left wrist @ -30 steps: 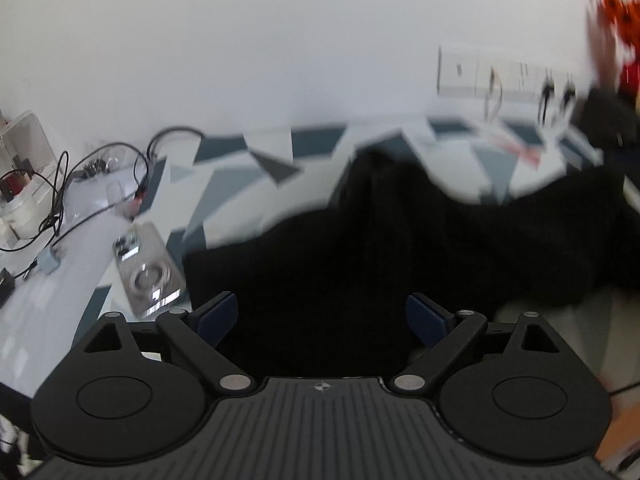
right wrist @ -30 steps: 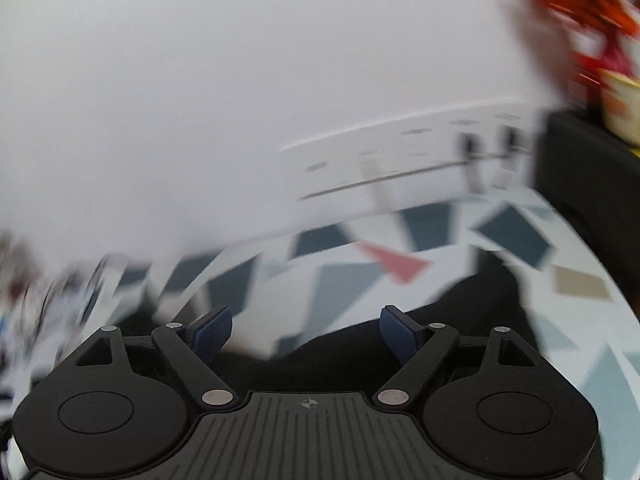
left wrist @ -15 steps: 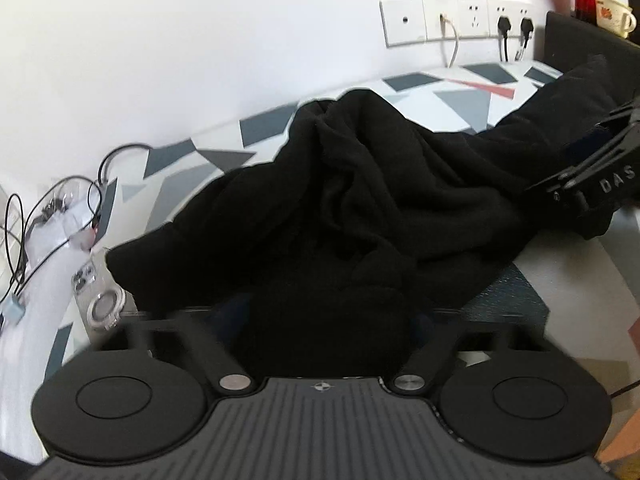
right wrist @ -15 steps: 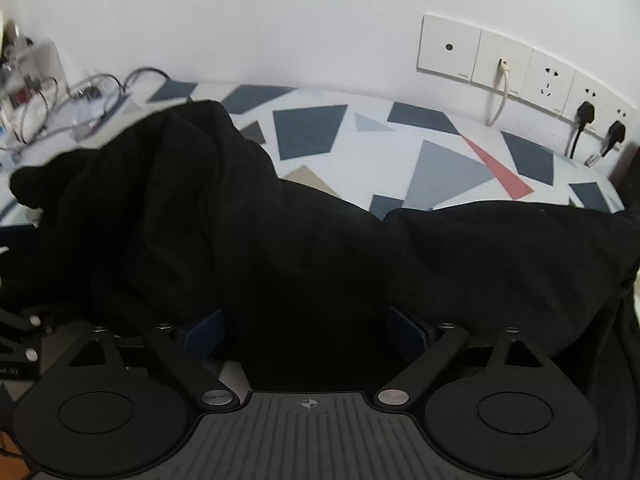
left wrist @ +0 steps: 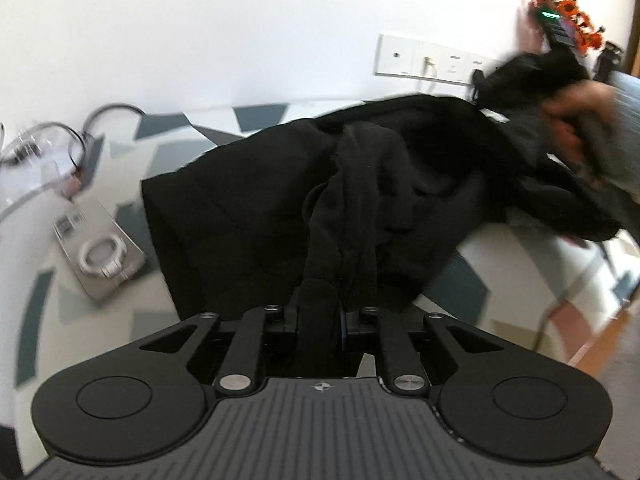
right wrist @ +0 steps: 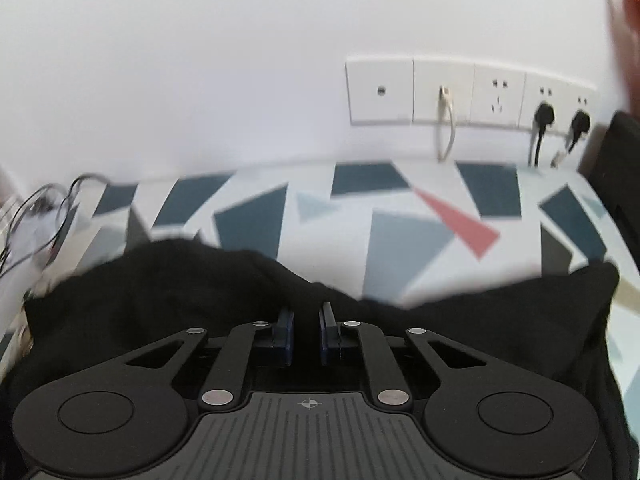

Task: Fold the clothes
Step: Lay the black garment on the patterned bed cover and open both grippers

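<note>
Jaws closing, I am pinching the black garment point(left wrist: 360, 184) in my left gripper point(left wrist: 322, 312) and right gripper point(right wrist: 306, 326), bunched cloth between each, draped over the patterned table point(right wrist: 400, 232).

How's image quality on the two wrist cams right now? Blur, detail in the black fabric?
Left wrist view: motion blur smears the person's hand and the phone; the black garment keeps some visible folds. Right wrist view: wall outlets are fairly sharp, the garment's edge is smeared and its surface reads as flat black. Both views show fisheye bending at the edges.
</note>
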